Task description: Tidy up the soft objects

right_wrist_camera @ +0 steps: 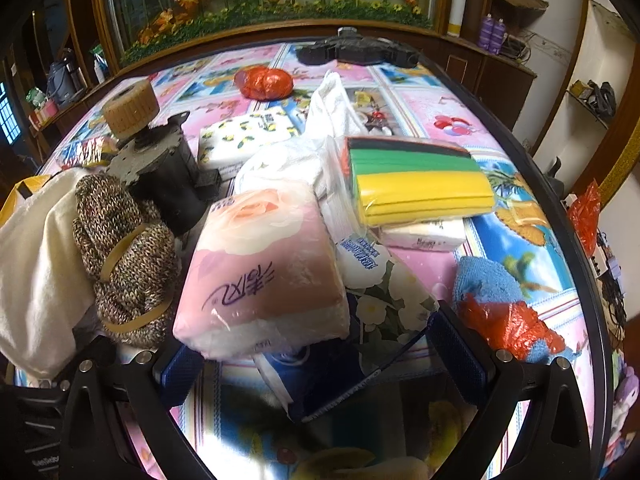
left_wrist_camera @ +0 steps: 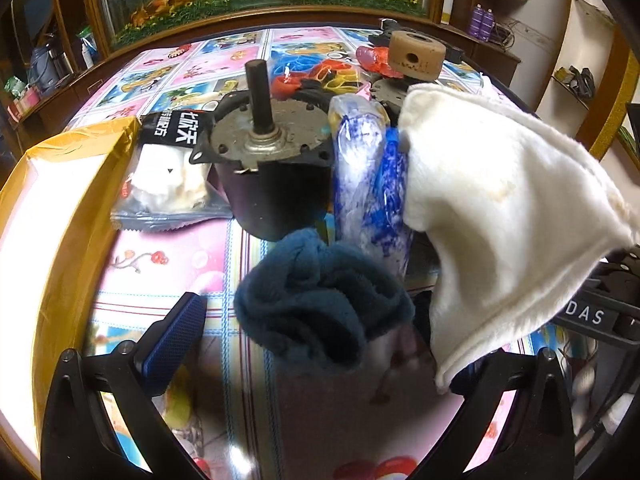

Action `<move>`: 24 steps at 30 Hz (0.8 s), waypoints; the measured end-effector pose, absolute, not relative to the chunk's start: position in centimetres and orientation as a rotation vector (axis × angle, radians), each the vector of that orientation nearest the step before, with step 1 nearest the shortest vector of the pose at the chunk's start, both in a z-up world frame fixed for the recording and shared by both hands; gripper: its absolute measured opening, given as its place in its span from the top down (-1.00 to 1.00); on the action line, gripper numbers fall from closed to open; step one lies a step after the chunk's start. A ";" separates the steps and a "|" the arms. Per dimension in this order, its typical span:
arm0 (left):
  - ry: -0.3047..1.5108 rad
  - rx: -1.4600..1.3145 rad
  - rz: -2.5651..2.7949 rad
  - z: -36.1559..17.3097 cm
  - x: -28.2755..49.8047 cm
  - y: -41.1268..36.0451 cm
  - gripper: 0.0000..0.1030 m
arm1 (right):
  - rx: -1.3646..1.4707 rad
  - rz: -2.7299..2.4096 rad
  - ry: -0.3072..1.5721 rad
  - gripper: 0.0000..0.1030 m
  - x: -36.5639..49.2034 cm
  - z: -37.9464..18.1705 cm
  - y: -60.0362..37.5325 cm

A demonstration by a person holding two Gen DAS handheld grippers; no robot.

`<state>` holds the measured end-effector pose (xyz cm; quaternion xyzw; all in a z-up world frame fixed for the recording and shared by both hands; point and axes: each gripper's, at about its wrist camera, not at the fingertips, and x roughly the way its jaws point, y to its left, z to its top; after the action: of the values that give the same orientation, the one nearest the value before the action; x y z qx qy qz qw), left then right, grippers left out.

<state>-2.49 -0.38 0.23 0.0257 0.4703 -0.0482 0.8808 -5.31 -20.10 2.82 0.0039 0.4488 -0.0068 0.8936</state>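
Note:
In the left wrist view my left gripper is open, its left finger bare. A dark teal fuzzy cloth lies bunched between the fingers. A white fleece cloth hangs over the right finger and hides it. In the right wrist view my right gripper is open around a pink tissue pack on a blue-white pack. The white cloth and a brown knitted bundle with rubber bands sit at the left. A blue towel lies right.
A black motor with a shaft stands ahead of the left gripper, with a yellow box, a snack bag and a blue-white plastic bag. In the right view: a second motor, green-yellow sponges, white bags, a red bag.

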 end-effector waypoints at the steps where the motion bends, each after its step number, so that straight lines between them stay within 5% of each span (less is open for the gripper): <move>1: 0.985 0.056 -0.101 0.2 -2.5 -0.4 -1.00 | 0.004 -0.021 0.954 -0.98 -5.3 2.8 -20.0; 7: 1.068 0.084 -0.174 0.7 -4.0 -0.5 -1.00 | -0.021 -0.005 0.994 -0.98 -5.4 3.2 -19.4; 12: 0.894 0.030 -0.172 4.9 -7.6 2.6 -1.00 | -0.052 -0.016 0.968 -0.93 -7.8 3.9 -19.5; 20: 0.346 -0.049 -0.005 16.9 -15.8 9.8 -1.00 | -0.024 -0.045 0.559 -0.96 -18.0 12.5 -20.8; 24: 0.347 -0.061 0.027 19.1 -14.9 11.5 -1.00 | 0.048 -0.048 0.390 -0.99 -22.3 15.7 -22.7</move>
<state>-14.89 11.52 19.05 -0.0304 0.1726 0.0133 0.9844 -22.32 -22.67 15.71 0.0237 0.1938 -0.0240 0.9805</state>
